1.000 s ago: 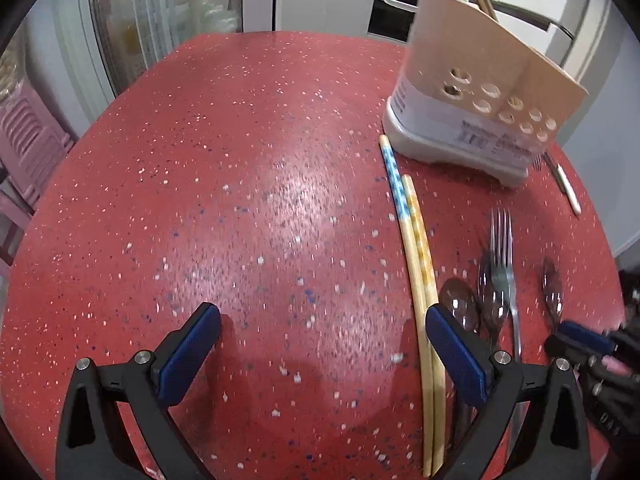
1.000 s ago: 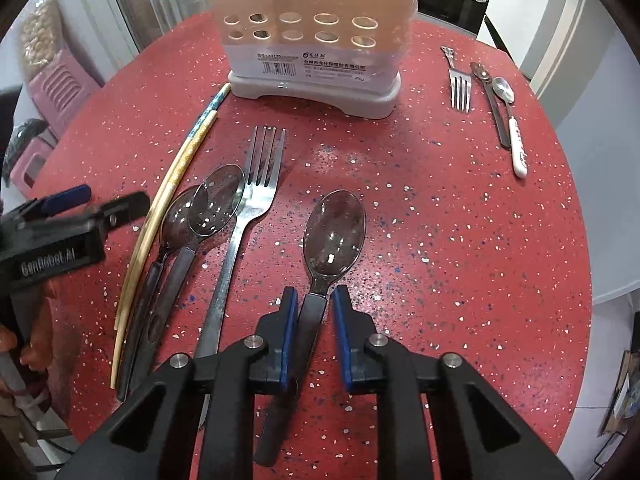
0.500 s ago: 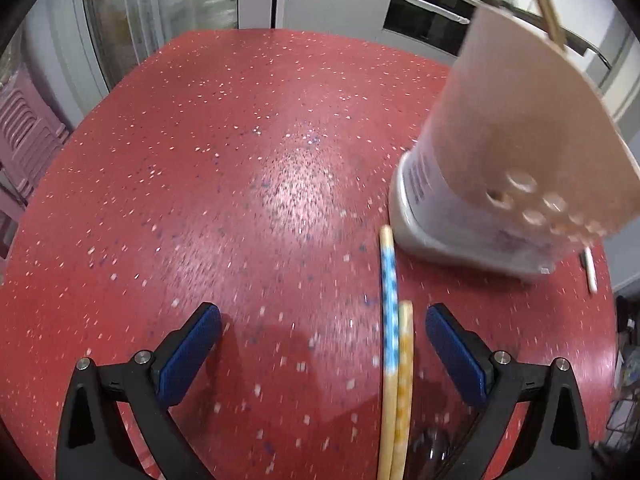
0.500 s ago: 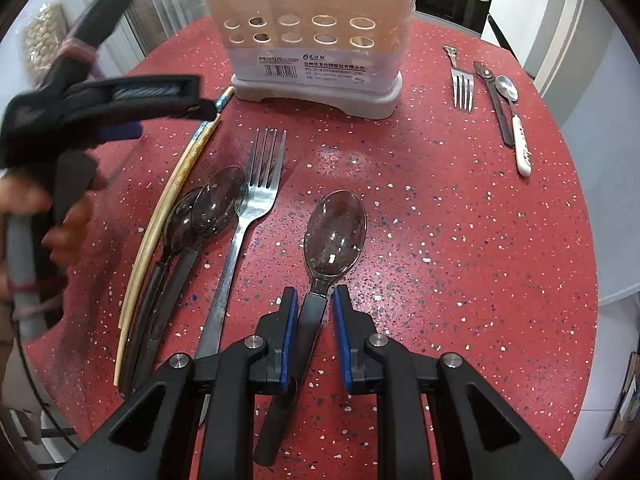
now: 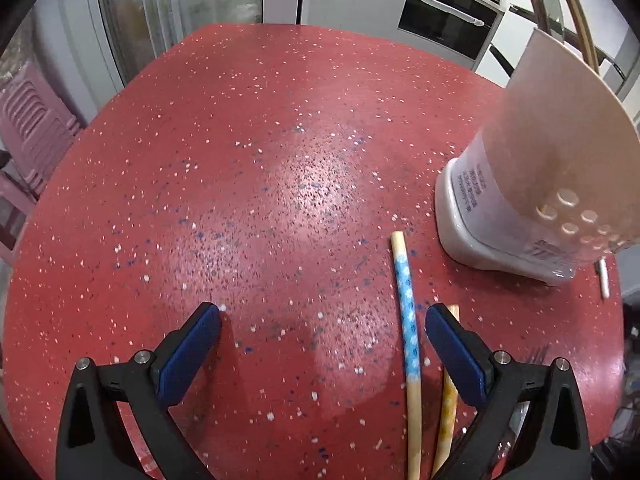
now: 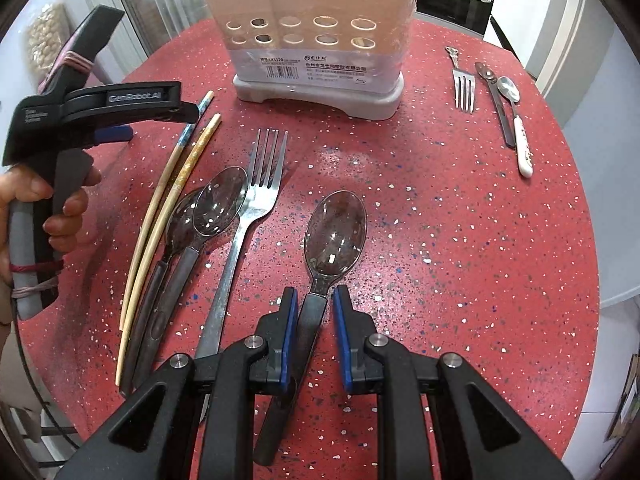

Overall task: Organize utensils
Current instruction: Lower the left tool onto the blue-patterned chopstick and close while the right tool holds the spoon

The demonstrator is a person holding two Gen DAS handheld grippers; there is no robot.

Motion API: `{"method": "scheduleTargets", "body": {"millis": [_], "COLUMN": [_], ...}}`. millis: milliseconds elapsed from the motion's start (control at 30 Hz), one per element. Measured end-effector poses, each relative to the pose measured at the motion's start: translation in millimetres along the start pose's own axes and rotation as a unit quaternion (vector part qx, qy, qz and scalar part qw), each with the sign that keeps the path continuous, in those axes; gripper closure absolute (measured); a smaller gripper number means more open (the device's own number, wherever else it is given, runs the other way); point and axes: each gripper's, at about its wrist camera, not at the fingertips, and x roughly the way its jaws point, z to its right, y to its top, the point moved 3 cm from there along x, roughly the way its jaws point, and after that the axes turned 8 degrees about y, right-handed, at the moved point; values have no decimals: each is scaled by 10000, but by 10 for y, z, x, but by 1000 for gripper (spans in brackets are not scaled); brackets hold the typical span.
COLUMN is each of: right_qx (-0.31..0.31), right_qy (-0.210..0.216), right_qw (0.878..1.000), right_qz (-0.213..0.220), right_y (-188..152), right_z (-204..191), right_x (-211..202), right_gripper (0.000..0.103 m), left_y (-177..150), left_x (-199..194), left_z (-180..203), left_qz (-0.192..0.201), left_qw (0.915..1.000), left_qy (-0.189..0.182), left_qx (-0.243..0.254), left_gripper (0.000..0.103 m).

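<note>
Right wrist view: the right gripper (image 6: 314, 320) has its jaws nearly closed around the dark handle of a spoon (image 6: 334, 232) lying flat, likely for lifting into the utensil holder (image 6: 316, 32) beyond. Left gripper (image 5: 322, 344) hovers wide open and empty over the chopsticks (image 5: 408, 312), probably lining up its own pick.

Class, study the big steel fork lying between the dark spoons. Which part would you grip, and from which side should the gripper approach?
Grip the fork partway down its bare handle, below the tines, coming from above with fingers straddling it crosswise. It lies flat on the table, and the overlapping spoons crowd its neck on the left, so the lower handle probably offers the freest hold.
</note>
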Motion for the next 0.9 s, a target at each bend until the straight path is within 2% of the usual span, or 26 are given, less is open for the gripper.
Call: {"method": "scheduleTargets", "body": {"millis": [133, 267, 533, 567, 633, 667, 733, 800, 900], "right_qx": [16, -17, -143, -128, -138, -131, -89, 5, 279], "right_qy": [9, -77, -230, -204, -187, -167, -72, 73, 492], "right_qw": [10000, 9999, 9994, 9995, 9995, 9995, 9997, 9998, 9983], "right_qz": [-25, -63, -209, -217, -231, -228, -224, -205, -130], "right_y": [15, 32, 63, 67, 73, 78, 92, 99, 99], "right_z": [8, -30, -106, -99, -81, -70, -19, 21, 141], "right_x": [5, 22, 52, 52, 46, 43, 35, 24, -5], "right_gripper": [83, 83, 82, 83, 87, 90, 90, 91, 90], "left_y": [-96, -223, -449, -456, -544, -571, -612, -651, -785], "left_x": [-45, -44, -181, -204, -344, -380, -423, -443, -513], "left_z": [68, 144, 323, 368, 465, 526, 630, 707, 775], "left_qz": [-74, -90, -113, -105, -94, -92, -91, -81, 21], "left_qw": [9999, 9980, 9970, 9963, 9946, 9934, 9904, 9877, 9881], "left_qy": [47, 371, 295, 254, 182, 138, 13, -67, -214], "left_qx": [143, 510, 703, 819, 1017, 1138, 1380, 1557, 1522], "left_gripper": [0, 0, 0, 3, 23, 28, 54, 69, 71]}}
